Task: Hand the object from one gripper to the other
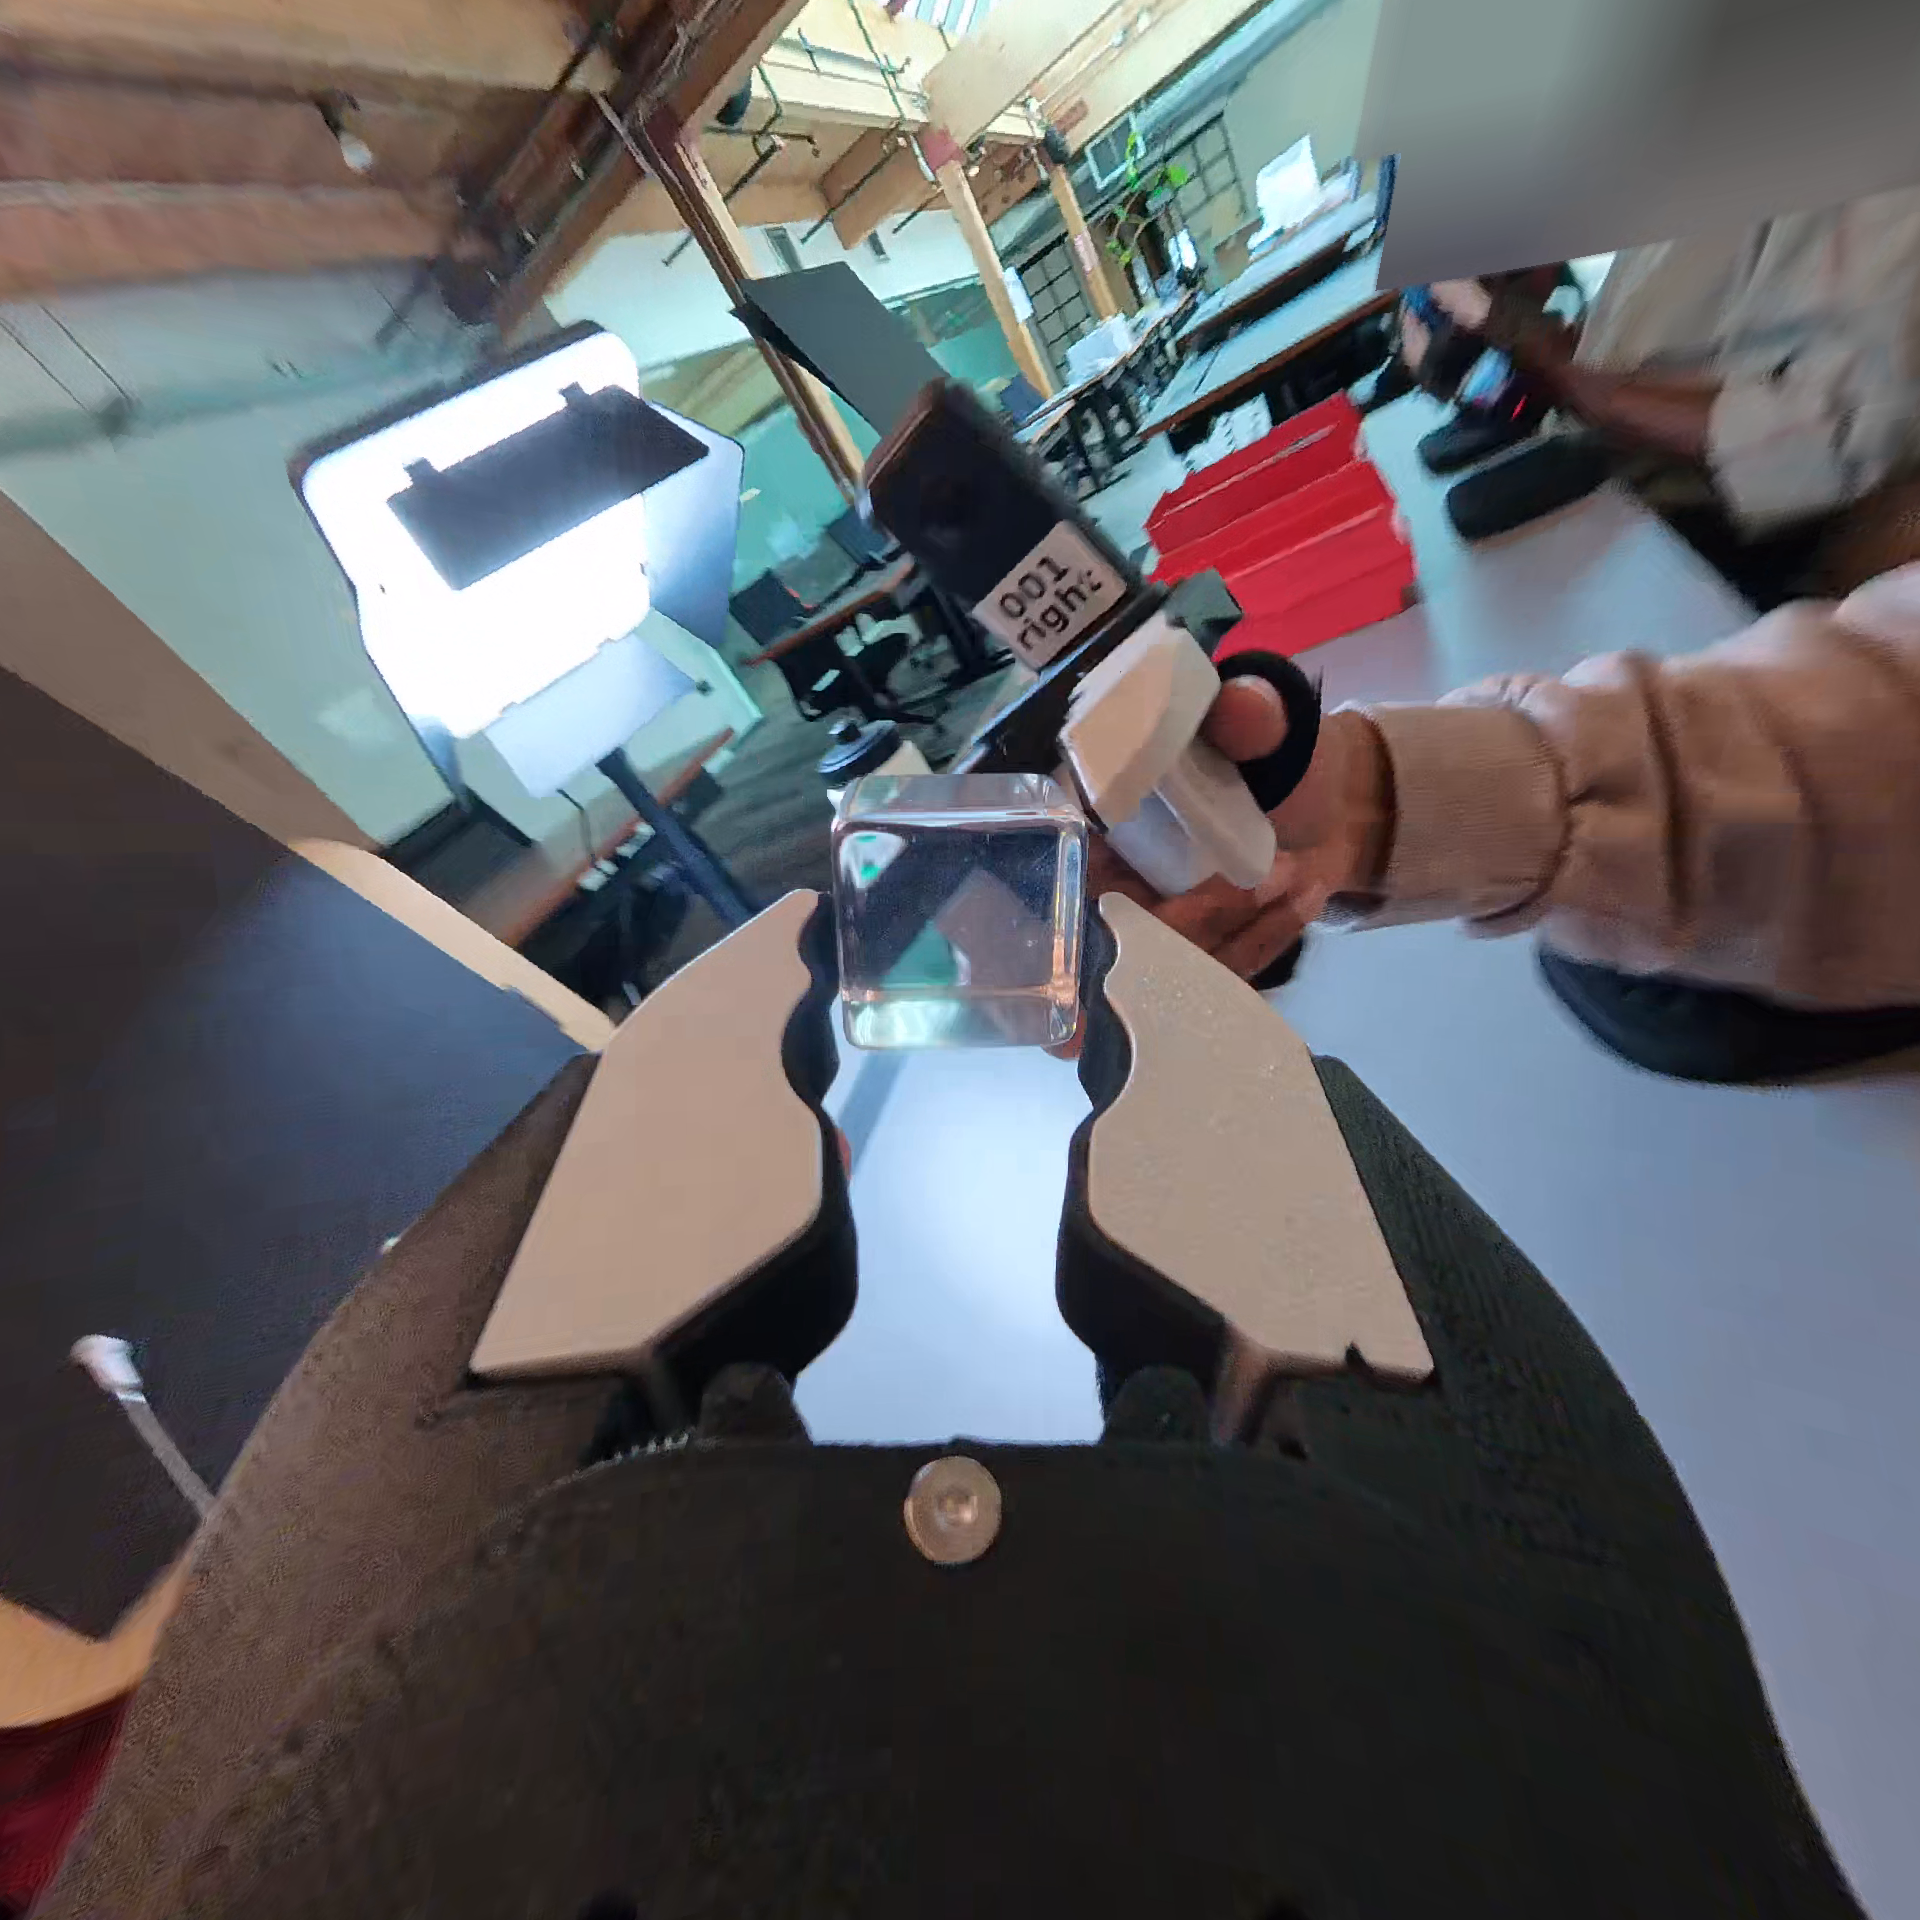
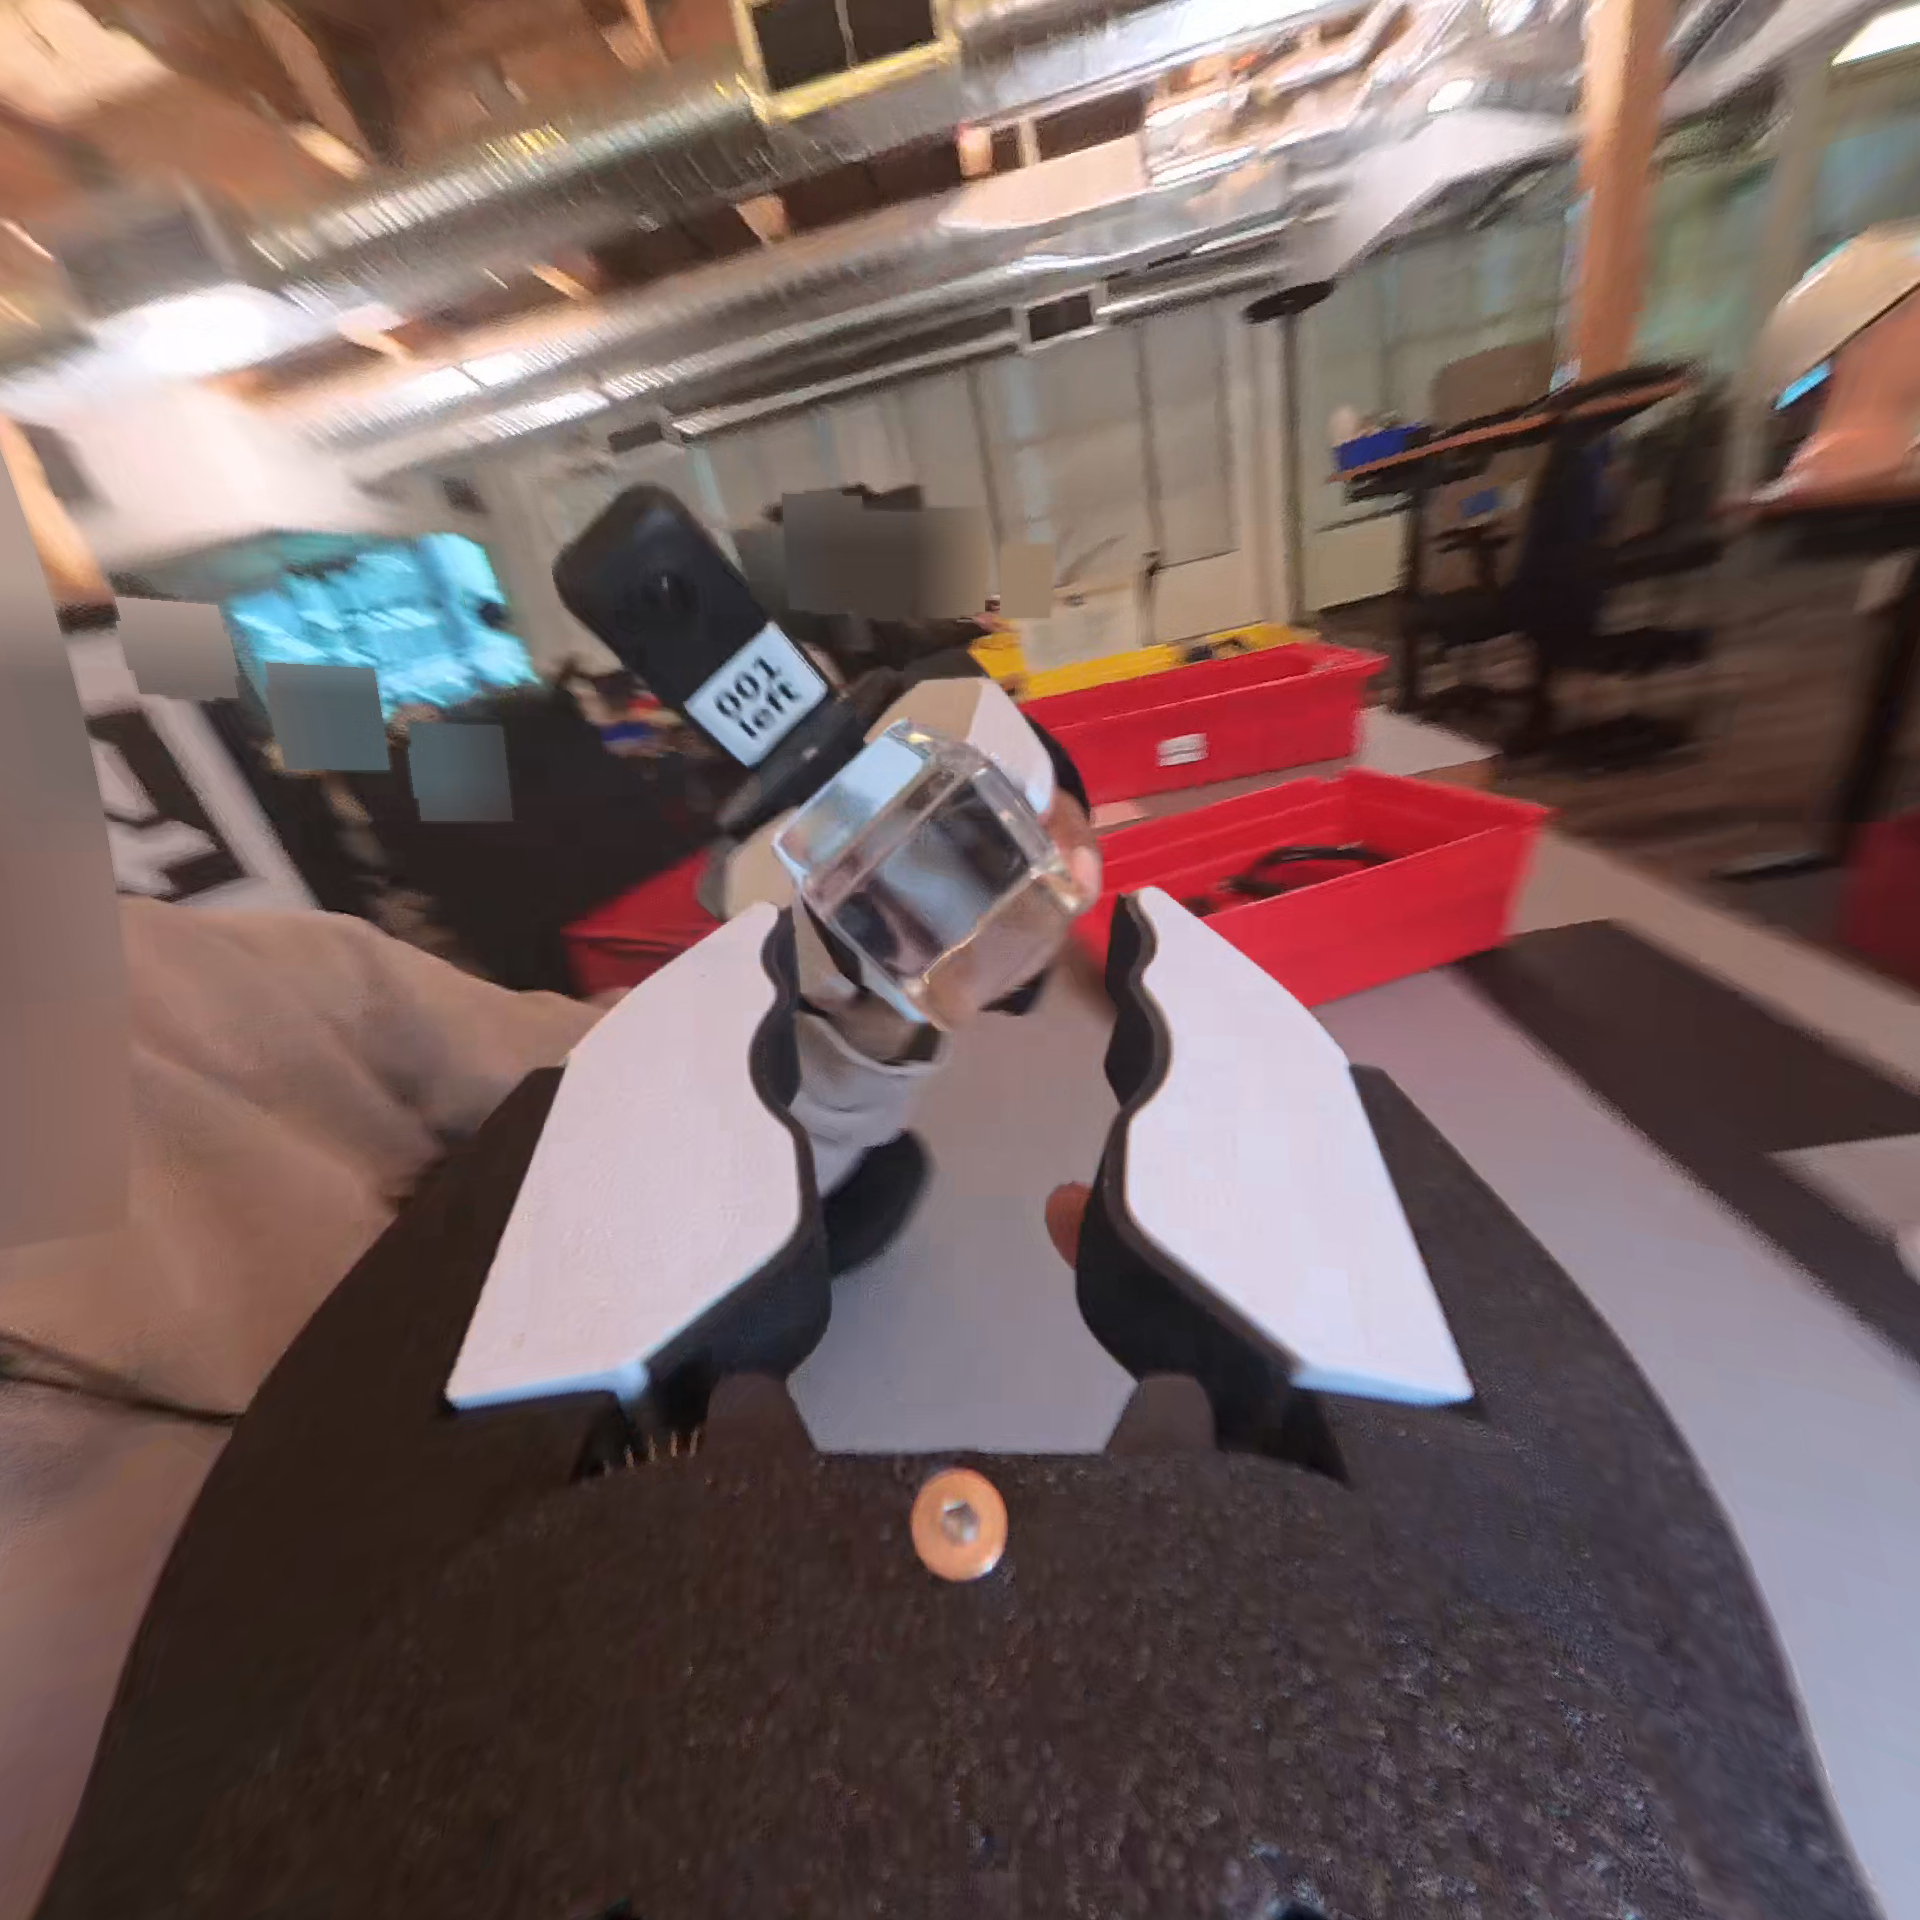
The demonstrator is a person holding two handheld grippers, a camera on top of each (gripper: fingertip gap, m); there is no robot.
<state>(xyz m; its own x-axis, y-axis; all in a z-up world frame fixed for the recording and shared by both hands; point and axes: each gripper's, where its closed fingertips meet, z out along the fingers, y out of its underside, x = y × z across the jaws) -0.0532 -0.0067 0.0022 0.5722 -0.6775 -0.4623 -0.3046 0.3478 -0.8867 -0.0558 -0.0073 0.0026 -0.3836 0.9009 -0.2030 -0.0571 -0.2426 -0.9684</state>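
A clear cube (image 1: 961, 925) is clamped between the fingertips of my left gripper (image 1: 961, 940), held up above the table. My right gripper shows beyond it in a person's hand, its white fingers (image 1: 1138, 717) just behind and right of the cube. In the right wrist view my right gripper (image 2: 951, 914) is open, its jaws wide apart. The cube (image 2: 935, 883) sits tilted at the level of its tips, touching neither finger as far as I can see. The left gripper's white finger (image 2: 982, 717) shows behind the cube.
A grey table (image 1: 1455, 1195) with a black mat (image 1: 208, 1091) lies below. Red bins (image 2: 1320, 883) stand behind, also in the left wrist view (image 1: 1288, 530). A lit light box (image 1: 499, 561) stands at the left. A person's beige sleeve (image 1: 1662, 790) reaches in from the right.
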